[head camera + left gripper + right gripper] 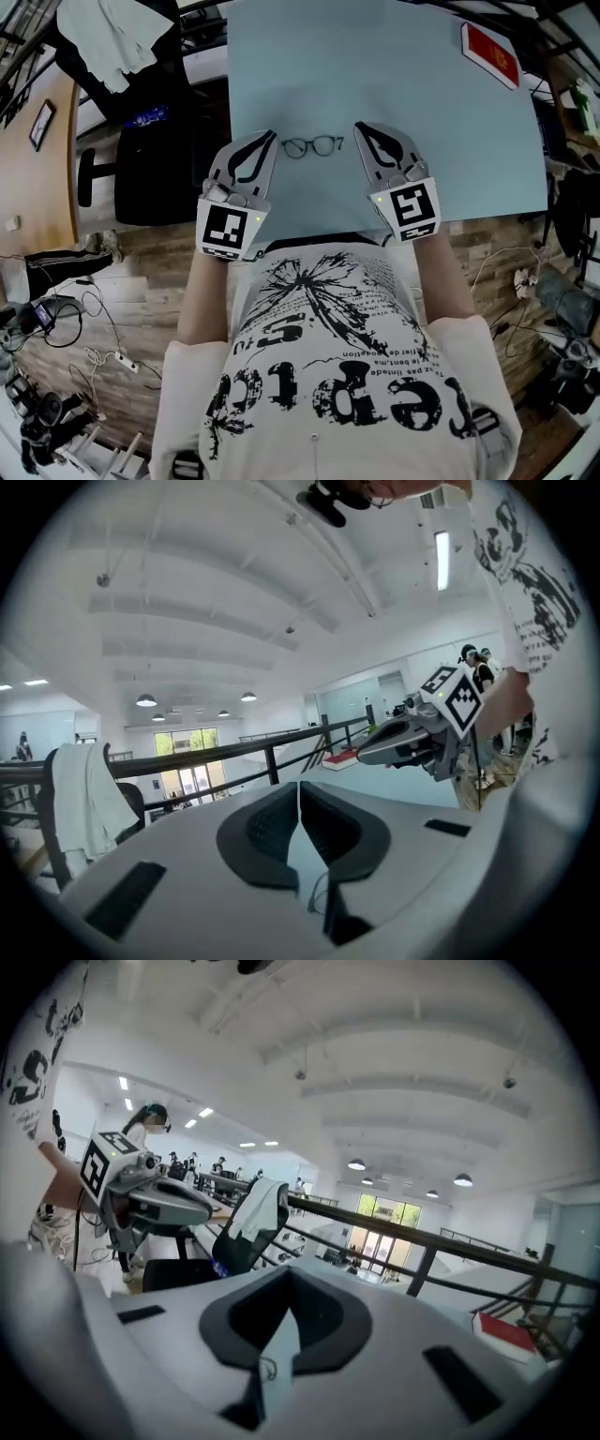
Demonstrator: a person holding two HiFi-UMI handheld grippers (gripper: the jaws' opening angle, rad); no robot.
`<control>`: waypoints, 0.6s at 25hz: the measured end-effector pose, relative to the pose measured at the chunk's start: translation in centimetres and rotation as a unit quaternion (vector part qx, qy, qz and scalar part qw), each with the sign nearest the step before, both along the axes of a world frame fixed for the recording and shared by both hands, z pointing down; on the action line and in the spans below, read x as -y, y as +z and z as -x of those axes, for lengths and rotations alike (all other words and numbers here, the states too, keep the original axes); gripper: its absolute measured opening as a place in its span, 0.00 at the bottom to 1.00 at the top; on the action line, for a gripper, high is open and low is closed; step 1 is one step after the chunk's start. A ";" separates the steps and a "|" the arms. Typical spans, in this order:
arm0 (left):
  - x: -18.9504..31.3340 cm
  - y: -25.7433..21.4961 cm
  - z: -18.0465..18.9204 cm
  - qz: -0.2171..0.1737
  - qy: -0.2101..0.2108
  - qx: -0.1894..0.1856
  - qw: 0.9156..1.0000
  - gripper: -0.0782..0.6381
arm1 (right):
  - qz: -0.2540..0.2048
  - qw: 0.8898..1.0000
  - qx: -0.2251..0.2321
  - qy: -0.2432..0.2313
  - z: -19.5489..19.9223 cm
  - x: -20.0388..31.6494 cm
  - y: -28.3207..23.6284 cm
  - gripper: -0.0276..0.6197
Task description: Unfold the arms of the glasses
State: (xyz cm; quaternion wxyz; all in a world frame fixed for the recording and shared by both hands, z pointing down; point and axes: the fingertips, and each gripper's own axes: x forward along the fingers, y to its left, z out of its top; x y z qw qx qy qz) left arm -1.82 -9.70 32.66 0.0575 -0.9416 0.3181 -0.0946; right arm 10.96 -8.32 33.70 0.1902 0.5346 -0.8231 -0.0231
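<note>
Two grippers, both closed up with nothing in them. The left gripper [268, 139] and the right gripper [360, 128] are held up in front of the person's printed T-shirt [337, 375], tips pointing out over the near edge of the pale blue table [394, 84]. In the left gripper view the two dark pads meet along a thin line at [299, 794] and there's nothing between them. Same deal in the right gripper view, pads together at [288, 1288], empty. The glasses [312, 146] are lying on the table, right in the gap between the two gripper tips, near both but touching neither. They're too small in the head view for me to say whether the arms are folded or out. Each gripper can also see the other one off to the side, marker cube [457, 694] and all. Other stuff around: a red flat thing [490, 53] at the far right corner of the table, and a black office chair [155, 164] left of the table with a white garment [117, 37] draped over its back. Cables [94, 352] are strewn on the wooden floor at the left.
</note>
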 end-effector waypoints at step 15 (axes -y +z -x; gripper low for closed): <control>0.0 -4.1 1.9 -0.020 -0.057 -0.041 0.997 0.14 | -0.073 0.996 0.050 0.024 0.7 -0.2 -5.1 0.05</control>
